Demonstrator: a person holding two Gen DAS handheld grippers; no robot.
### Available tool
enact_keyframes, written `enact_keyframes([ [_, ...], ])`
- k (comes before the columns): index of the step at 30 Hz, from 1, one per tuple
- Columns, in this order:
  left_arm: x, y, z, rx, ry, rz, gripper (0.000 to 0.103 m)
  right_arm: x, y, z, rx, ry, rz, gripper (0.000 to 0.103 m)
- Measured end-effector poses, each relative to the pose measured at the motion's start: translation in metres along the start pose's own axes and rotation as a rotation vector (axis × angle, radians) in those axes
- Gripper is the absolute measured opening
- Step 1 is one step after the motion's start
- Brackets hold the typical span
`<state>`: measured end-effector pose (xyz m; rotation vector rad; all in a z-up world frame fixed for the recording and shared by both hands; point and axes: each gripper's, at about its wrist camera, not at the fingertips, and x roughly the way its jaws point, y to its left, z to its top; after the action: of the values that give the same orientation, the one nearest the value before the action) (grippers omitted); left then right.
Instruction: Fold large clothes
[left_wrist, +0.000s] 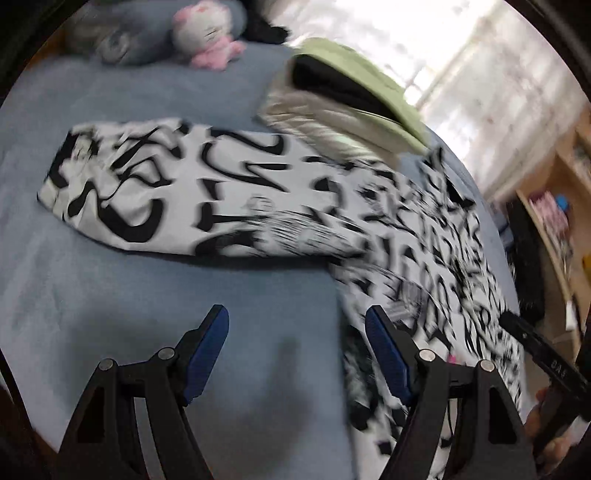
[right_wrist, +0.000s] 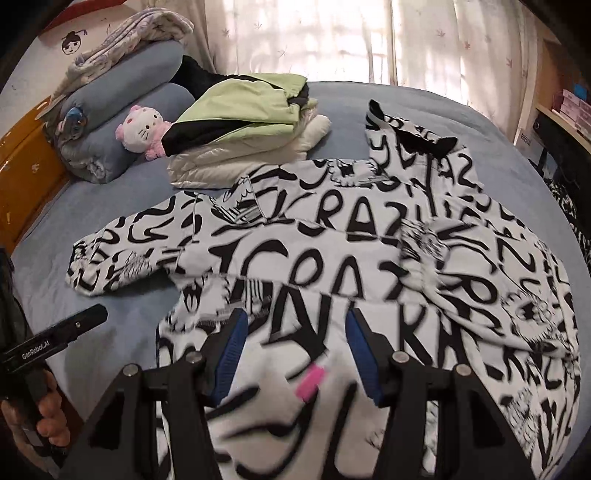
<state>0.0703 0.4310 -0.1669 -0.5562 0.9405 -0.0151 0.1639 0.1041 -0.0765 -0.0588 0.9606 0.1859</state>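
Blue bedsheet (right_wrist: 122, 295) covers a bed beside curtains (right_wrist: 332, 40) lit from behind. Centre of both views: a white jacket (right_wrist: 332, 236) printed all over with bold black lettering and cartoon drawings, spread flat on the sheet. In the right wrist view its body fills the centre and the 3 to 6 o'clock region; one sleeve (right_wrist: 122, 254) lies straight toward 9 o'clock, its cuff well apart from the body, and a black-lined collar or hood part sticks up at 1 o'clock. A small pink tag (right_wrist: 312, 380) shows on the fabric near 6 o'clock. Left gripper (left_wrist: 297, 350): fingers wide apart, holding nothing, poised over bare sheet at the jacket's edge, with the sleeve (left_wrist: 177, 188) lying across the 9 to 12 o'clock span; the right blue pad (left_wrist: 388, 354) overlaps the printed fabric in the view, though contact cannot be judged. Right gripper (right_wrist: 293, 354): fingers wide apart, holding nothing, over the jacket's lower body. At 11 o'clock of the jacket, touching its upper edge, sits a folded stack (right_wrist: 243, 129) of green, black and cream garments. Farther toward 10 o'clock: a pink-and-white plush cat (right_wrist: 142, 125) leaning on rolled blue bedding (right_wrist: 122, 96). Motion blur softens the left wrist view.
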Motion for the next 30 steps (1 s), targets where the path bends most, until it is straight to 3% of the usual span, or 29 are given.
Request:
enact_keyframes([
  [5, 0.022, 0.053, 0.021, -0.13, 0.001, 0.045, 0.075, 0.028, 0.018, 0.011, -0.009, 0.02, 0.014, 0.055],
  [13, 0.048, 0.105, 0.051, -0.275, -0.027, 0.102, 0.074, 0.061, 0.027, 0.003, -0.014, 0.082, 0.025, 0.055],
  [15, 0.053, 0.107, 0.057, -0.282, -0.044, 0.131, 0.055, 0.068, 0.025, -0.001, -0.007, 0.107, 0.032, 0.055],
  [16, 0.055, 0.105, 0.06, -0.266, -0.054, 0.172, 0.027, 0.07, 0.024, -0.003, -0.004, 0.116, 0.035, 0.055],
  [17, 0.059, 0.104, 0.063, -0.253, -0.046, 0.19, 0.012, 0.072, 0.022, -0.004, -0.002, 0.123, 0.036, 0.055],
  [19, 0.058, 0.101, 0.067, -0.253, -0.055, 0.199, 0.006, 0.074, 0.019, -0.007, 0.005, 0.131, 0.039, 0.055],
  [22, 0.045, 0.071, 0.072, -0.171, -0.124, 0.272, 0.003, 0.072, 0.009, -0.009, 0.023, 0.134, 0.047, 0.055],
  [30, -0.006, -0.081, 0.08, 0.114, -0.288, 0.252, 0.002, 0.053, -0.034, -0.009, 0.114, 0.093, 0.063, 0.055],
])
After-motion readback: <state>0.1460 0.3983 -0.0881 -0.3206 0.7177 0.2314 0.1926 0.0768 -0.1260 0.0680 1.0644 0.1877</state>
